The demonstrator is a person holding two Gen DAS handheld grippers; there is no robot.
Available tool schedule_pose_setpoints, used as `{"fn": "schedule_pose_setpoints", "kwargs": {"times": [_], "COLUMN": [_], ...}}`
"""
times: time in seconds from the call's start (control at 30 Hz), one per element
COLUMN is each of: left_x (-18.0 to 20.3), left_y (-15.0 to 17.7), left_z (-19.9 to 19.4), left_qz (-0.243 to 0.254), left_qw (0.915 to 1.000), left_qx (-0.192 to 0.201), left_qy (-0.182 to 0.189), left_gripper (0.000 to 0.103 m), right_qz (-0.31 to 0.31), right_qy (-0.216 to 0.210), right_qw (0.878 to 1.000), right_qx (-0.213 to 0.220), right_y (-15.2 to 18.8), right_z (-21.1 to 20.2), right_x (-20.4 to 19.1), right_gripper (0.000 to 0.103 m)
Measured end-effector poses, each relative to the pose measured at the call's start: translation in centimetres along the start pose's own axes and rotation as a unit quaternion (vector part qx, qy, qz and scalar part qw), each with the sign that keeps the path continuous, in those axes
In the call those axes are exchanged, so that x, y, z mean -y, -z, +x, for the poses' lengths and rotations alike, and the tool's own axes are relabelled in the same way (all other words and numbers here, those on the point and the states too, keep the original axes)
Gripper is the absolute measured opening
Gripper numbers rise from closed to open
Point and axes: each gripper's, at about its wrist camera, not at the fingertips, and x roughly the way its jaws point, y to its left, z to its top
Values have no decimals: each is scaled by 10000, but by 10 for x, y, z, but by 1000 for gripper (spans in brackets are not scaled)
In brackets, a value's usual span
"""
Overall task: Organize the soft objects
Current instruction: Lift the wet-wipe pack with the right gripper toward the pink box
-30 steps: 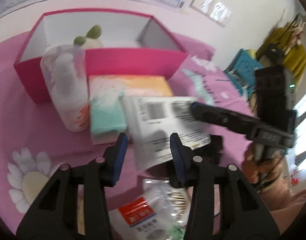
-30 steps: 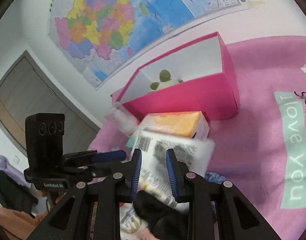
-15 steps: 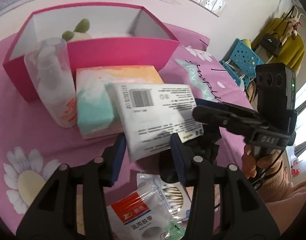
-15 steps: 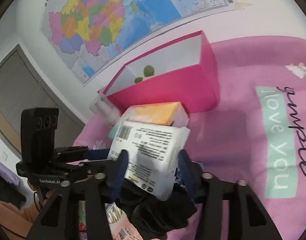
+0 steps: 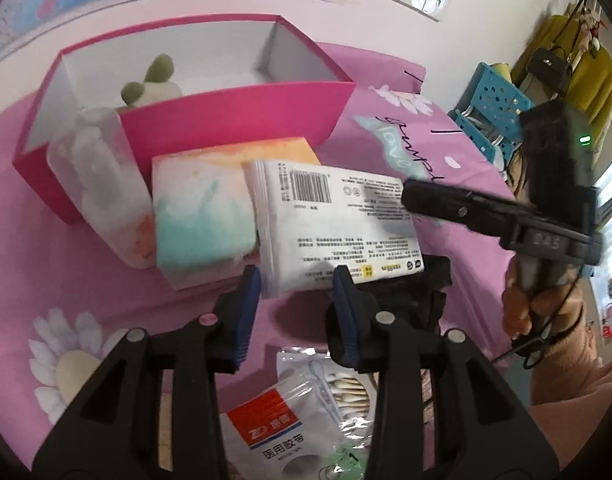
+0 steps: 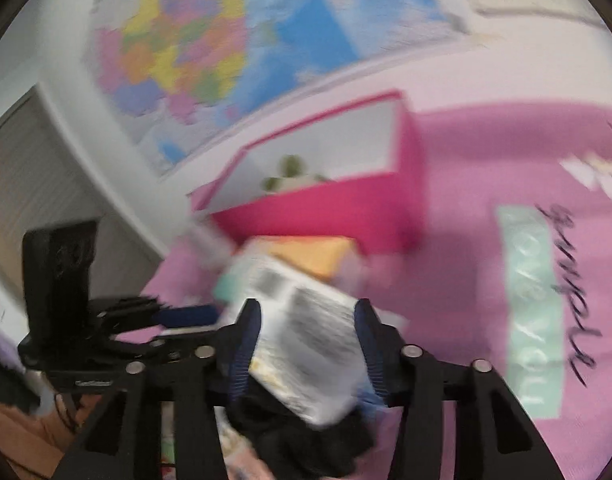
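Observation:
A white tissue pack [image 5: 334, 224] with a barcode hangs in the air above the pink cloth, held by my right gripper [image 6: 306, 340], whose pads sit on both its sides. My left gripper [image 5: 296, 300] is open and empty just in front of the pack's near edge. A pink open box [image 5: 234, 116] stands behind, with a small green and cream plush toy [image 5: 150, 80] inside. A pastel orange and teal tissue pack [image 5: 210, 208] lies before the box. A black cloth [image 6: 306, 440] lies under the right gripper.
A clear bottle [image 5: 102, 184] stands left of the pastel pack, against the box. A bag of cotton swabs and a medical tape pack [image 5: 302, 412] lie under the left gripper. A blue crate [image 5: 494, 108] is at the far right. The right wrist view is motion blurred.
My right gripper has taken the white pack wider between its jaws and lifted it off the pile. The left gripper has drawn back slightly and stays open.

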Motion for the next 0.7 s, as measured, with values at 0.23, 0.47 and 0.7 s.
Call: {"fn": "schedule_pose_setpoints", "kwargs": {"times": [0.23,0.47,0.7], "left_x": [0,4,4], "left_y": [-7,-14,-58], "left_z": [3,-6,-35], "left_qz": [11,-88,-61], "left_qw": [9998,9997,9981], "left_qx": [-46,104,605], "left_qy": [180,204,119], "left_gripper": [51,49,49], "right_qz": [549,38,-561], "right_qy": [-603,-713,-800], "right_qw": [9961,9974,9944], "right_qx": [-327,-96,396], "right_y": [9,1,-46], "right_z": [24,15,-11], "right_x": [28,0,-27], "right_gripper": [51,28,27]}}
